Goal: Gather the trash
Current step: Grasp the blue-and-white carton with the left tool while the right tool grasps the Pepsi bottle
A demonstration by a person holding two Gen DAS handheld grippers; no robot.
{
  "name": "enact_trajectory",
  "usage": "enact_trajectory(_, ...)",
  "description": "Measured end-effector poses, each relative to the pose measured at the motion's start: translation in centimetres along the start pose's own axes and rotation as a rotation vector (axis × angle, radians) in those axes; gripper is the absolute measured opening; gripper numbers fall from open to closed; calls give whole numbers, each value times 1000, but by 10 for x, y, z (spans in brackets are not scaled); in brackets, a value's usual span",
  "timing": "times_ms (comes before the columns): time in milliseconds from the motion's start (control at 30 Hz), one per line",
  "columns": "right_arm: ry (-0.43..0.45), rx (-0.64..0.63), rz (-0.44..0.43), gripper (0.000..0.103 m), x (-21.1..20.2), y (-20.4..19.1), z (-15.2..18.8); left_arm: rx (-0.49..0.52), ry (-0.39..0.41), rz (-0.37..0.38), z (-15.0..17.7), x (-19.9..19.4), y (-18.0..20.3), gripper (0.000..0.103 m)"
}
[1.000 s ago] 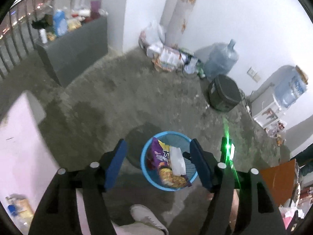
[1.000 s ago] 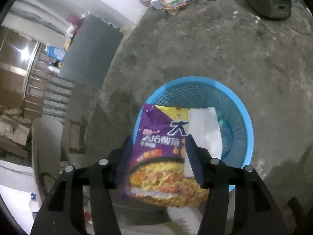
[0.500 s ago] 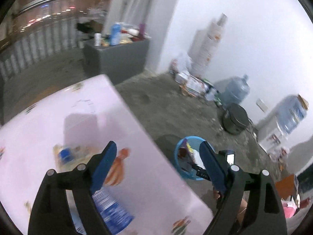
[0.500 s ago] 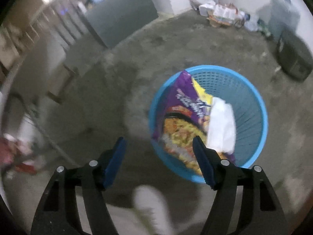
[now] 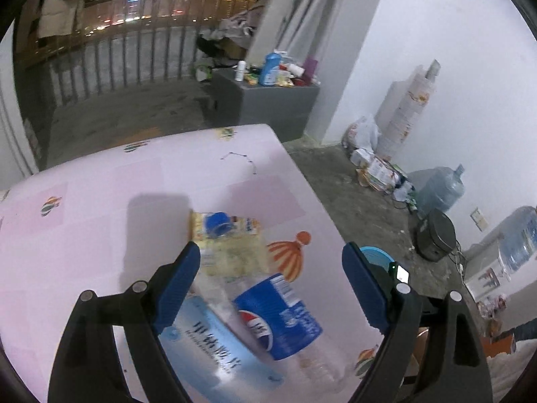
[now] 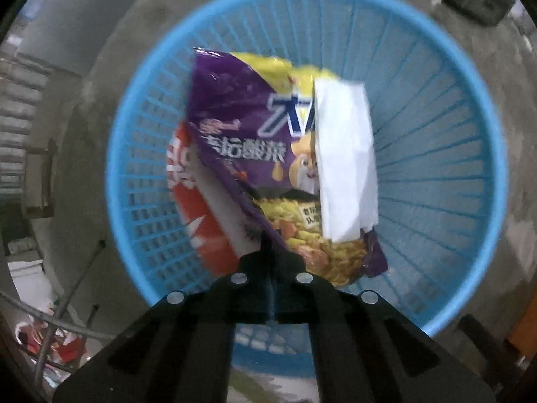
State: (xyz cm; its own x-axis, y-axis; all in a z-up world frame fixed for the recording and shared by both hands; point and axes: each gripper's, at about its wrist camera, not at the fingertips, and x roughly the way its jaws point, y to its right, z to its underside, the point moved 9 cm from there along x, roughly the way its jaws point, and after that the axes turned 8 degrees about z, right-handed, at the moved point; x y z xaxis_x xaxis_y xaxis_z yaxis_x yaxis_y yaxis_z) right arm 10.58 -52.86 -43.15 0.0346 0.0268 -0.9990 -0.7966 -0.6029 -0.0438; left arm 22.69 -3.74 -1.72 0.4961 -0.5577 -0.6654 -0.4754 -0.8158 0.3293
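My left gripper is open above the pink table. Below and between its fingers lie a clear bottle with a blue label, a pale blue pack and a yellow wrapper with a blue cap on it. The blue basket peeks out behind the right finger. My right gripper is shut, pointing down into the blue basket. Its tips meet the lower edge of the purple noodle bag. I cannot tell whether the film is pinched. A white tissue pack and a red wrapper lie with the bag.
A grey cabinet with bottles on it stands past the table by a railing. Along the white wall are a heap of bags and cartons, a water jug and a black cooker. The floor is bare concrete.
My left gripper swung from over the basket to over the pink table. My right gripper let the purple bag go into the basket, then sank toward it and shut.
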Motion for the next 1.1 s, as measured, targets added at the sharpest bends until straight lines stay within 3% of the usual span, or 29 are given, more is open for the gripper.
enact_trajectory(100, -113, -46, -34, 7, 25, -13, 4, -18, 9, -6, -1, -3, -6, 84)
enact_trajectory(133, -118, -72, -24, 13, 27, -17, 5, -20, 13, -10, -1, -5, -7, 84)
enact_trajectory(167, -102, -105, -10, 22, 26, -20, 3, -20, 17, -15, 1, -7, -9, 84)
enact_trajectory(233, -48, -129, 12, 59, 16, -21, 0, -16, 23, -18, 2, -10, -10, 84)
enact_trajectory(267, -8, -127, 9, 62, 6, -19, -1, -13, 27, -17, 3, -13, -11, 84)
enact_trajectory(367, 76, -123, -38, 68, -29, -14, -1, -6, 40, -19, 6, -19, -11, 84)
enact_trajectory(500, 236, -129, -39, 71, -89, 0, 7, -11, 62, -10, 13, -29, -17, 85)
enact_trajectory(700, 477, -189, -110, 71, -198, -40, 37, -67, 81, 10, 32, -41, -31, 85)
enact_trajectory(800, 600, -276, -225, 71, -271, -72, 55, -65, 103, -9, 38, -51, -42, 85)
enact_trajectory(900, 640, -375, -353, 71, -317, -113, 82, -54, 132, -31, 44, -64, -54, 85)
enact_trajectory(1100, 519, -583, -539, 71, -339, -203, 141, -125, 153, -58, 67, -83, -87, 85)
